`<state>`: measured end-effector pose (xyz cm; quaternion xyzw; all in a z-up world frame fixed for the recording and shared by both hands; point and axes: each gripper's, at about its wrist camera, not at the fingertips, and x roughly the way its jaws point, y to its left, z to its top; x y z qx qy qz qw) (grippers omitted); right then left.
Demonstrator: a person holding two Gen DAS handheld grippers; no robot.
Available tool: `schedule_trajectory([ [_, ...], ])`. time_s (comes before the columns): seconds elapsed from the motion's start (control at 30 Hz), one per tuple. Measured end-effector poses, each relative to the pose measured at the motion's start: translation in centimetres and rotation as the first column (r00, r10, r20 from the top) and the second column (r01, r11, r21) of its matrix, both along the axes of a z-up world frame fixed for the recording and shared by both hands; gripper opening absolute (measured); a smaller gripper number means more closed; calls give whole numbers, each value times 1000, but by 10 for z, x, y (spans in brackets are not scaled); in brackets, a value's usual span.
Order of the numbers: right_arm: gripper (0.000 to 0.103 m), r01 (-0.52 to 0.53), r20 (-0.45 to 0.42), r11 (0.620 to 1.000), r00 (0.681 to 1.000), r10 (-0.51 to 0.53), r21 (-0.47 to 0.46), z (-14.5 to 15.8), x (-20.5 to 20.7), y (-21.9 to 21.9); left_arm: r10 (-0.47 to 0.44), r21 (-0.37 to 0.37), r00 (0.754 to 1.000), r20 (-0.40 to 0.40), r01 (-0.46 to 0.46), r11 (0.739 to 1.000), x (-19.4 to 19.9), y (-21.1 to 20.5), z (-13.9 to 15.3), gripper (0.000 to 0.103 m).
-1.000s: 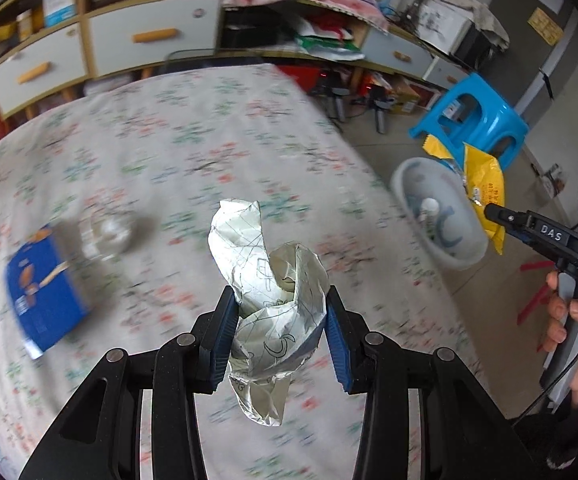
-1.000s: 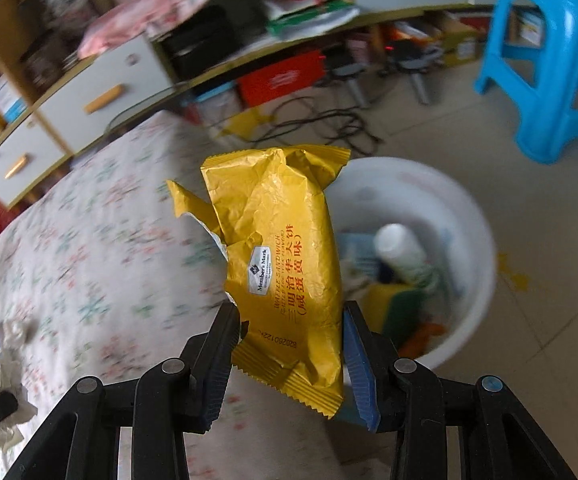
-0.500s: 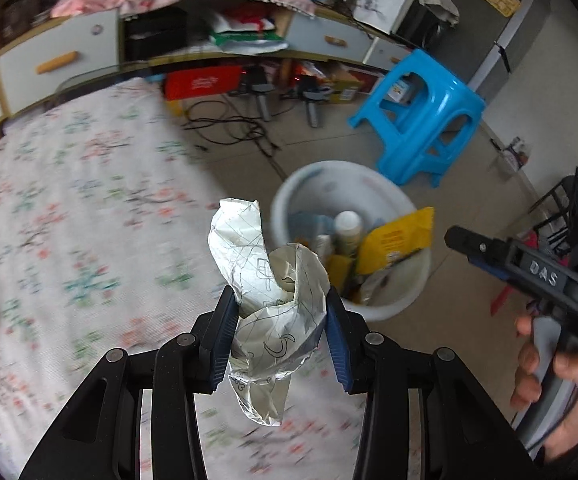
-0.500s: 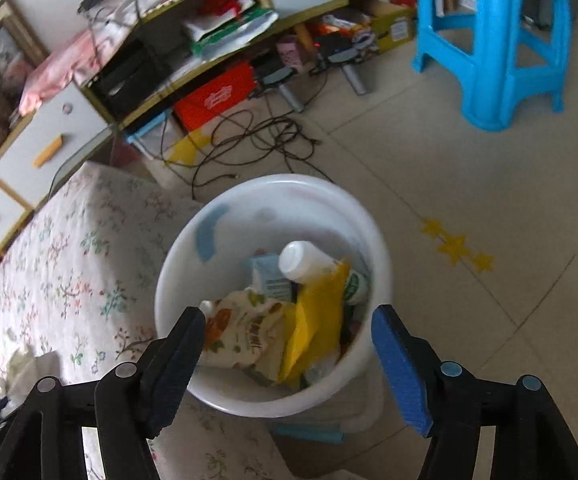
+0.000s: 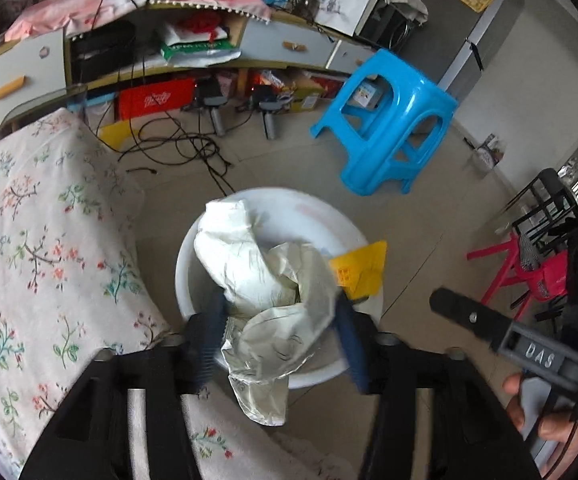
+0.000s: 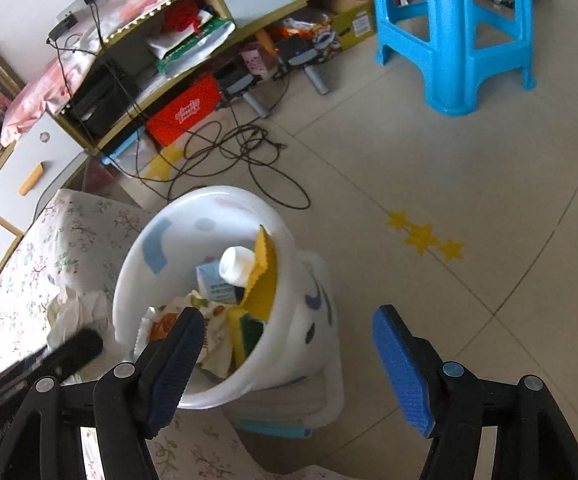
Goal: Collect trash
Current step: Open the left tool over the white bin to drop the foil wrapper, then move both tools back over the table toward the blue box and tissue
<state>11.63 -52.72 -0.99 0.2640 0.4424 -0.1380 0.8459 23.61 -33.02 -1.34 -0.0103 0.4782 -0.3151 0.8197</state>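
Blue stool (image 5: 385,128) and black cables (image 6: 233,152) lie beyond the white bin (image 6: 289,344).

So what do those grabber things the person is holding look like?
Both are black plastic. The right gripper has two fingers with ridged blue pads and silver screws. The left gripper matches. White raised letters reading DAS mark the right one's side, beside a tiny green light.

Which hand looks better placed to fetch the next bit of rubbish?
Probably the right gripper: its jaws are open and empty. The left gripper is opening its jaws with the crumpled paper between them, over the white bin.
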Motion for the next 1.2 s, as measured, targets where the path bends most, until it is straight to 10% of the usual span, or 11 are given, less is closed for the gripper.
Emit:
schedule_trajectory([
  [0.1,75,1,0,1000,1000,-1,-4,0,-2,-3,37,13,999,17,-37,999,1,4,4,90],
  [1.2,92,-257,2,956,966,260,-141,19,37,124,279,202,957,84,-290,935,-46,227,10,103],
])
